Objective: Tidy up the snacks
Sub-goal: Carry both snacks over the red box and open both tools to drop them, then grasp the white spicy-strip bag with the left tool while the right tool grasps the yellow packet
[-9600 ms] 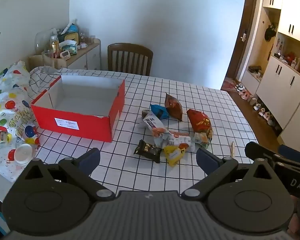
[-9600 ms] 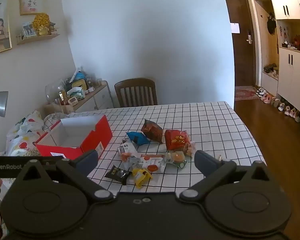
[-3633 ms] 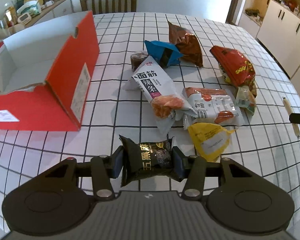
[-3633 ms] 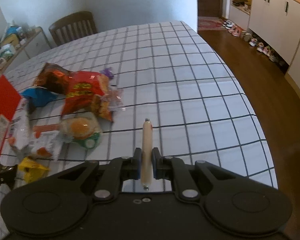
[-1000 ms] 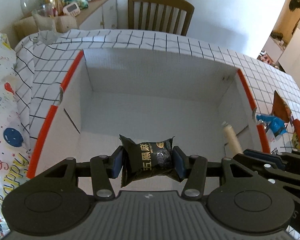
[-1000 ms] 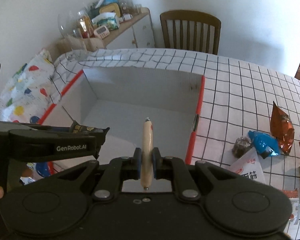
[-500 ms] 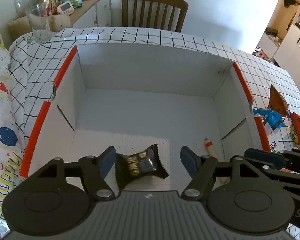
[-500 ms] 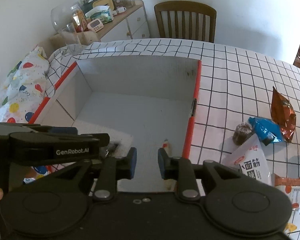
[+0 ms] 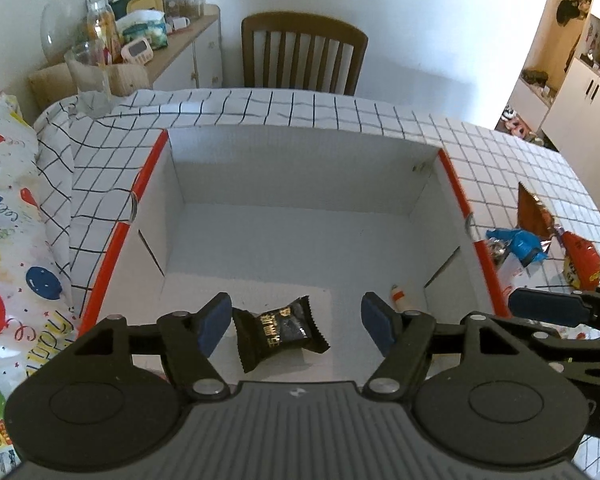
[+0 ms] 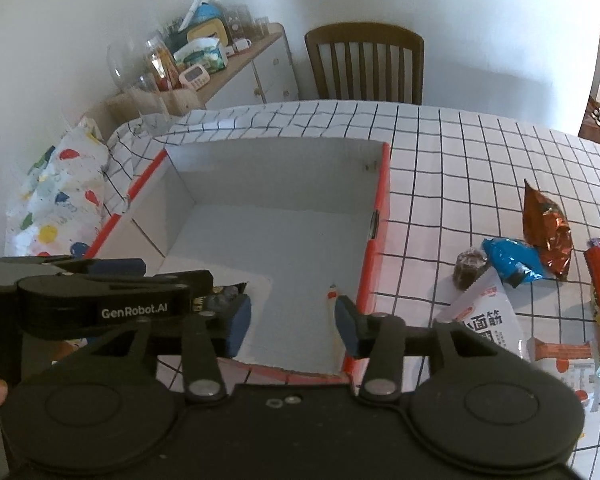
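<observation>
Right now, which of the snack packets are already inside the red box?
Two: the black packet on the box floor and the thin sausage stick by its right wall. The blue packet and others lie outside on the table.

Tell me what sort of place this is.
Most likely a home dining area: a table under a checked tablecloth, a wooden dining chair against the wall, a cluttered sideboard, and shoes by white cupboards near the entrance.

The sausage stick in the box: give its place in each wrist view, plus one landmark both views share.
Left wrist: sausage stick low right on the box floor, just beyond the left gripper's right finger.
Right wrist: its tip at centre, beside the red box wall.
Shared landmark: wooden chair.
</observation>
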Motion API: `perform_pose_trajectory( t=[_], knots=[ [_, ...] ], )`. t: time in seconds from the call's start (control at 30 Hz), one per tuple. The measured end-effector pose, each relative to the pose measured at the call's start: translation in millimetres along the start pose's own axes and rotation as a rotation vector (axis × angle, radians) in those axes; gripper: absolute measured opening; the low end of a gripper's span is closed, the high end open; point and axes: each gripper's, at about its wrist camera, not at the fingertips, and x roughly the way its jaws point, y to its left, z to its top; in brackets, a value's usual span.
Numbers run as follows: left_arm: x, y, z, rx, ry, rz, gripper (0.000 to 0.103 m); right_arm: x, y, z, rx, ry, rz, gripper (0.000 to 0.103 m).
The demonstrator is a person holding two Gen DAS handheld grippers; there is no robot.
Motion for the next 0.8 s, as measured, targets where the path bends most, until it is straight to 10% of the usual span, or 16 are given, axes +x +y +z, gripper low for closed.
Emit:
perform_pose_trajectory(
  t=[0.8],
  knots=[
    [-73.6,-70.8,-19.8,0.027,-0.134,-0.028,0.085,-87.5,-47.7,-21.0,-0.052,-0.15,0.041,0.092]
  ],
)
